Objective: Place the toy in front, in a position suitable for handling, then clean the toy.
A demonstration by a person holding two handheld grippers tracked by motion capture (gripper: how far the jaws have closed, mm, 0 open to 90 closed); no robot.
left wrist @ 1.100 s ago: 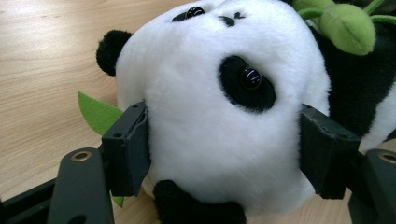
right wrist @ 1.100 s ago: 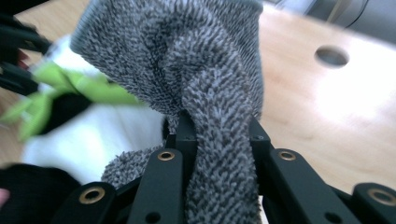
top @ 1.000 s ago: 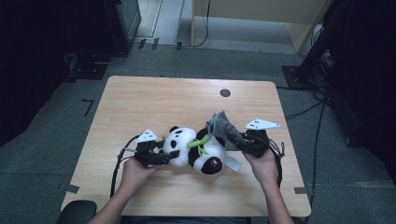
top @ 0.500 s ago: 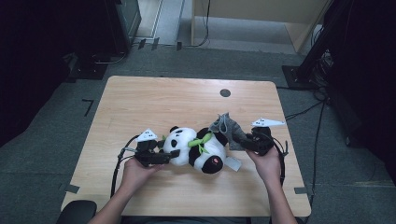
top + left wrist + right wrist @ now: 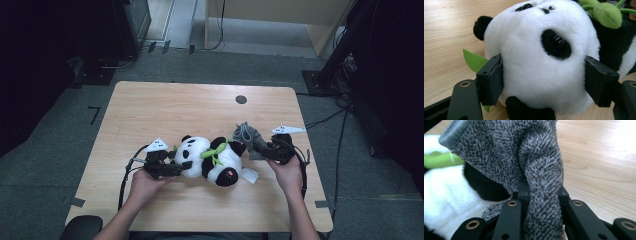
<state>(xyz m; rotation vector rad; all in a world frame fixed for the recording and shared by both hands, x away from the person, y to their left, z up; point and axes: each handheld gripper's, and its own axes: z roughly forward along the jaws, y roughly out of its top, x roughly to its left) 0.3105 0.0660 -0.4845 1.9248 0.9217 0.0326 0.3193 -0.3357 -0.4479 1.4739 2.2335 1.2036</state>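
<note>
A black-and-white panda plush [image 5: 210,157] with a green bamboo sprig lies on its back on the wooden table [image 5: 175,105]. My left gripper [image 5: 179,164] is shut on the panda's head [image 5: 544,62], one pad against each side of the white plush. My right gripper [image 5: 260,147] is shut on a fuzzy grey cloth [image 5: 245,134], held just right of the panda's dark paw. In the right gripper view the grey cloth [image 5: 524,152] rises out of the closed jaws and drapes over the plush.
A small white tag [image 5: 248,175] lies on the table beside the panda's feet. A dark round grommet [image 5: 241,99] sits near the table's far edge. Cables trail from both grippers, and dark equipment stands around the table.
My right gripper has shifted slightly right and lower with the grey cloth, which now sits lower beside the panda. My left gripper and the panda have stayed put.
</note>
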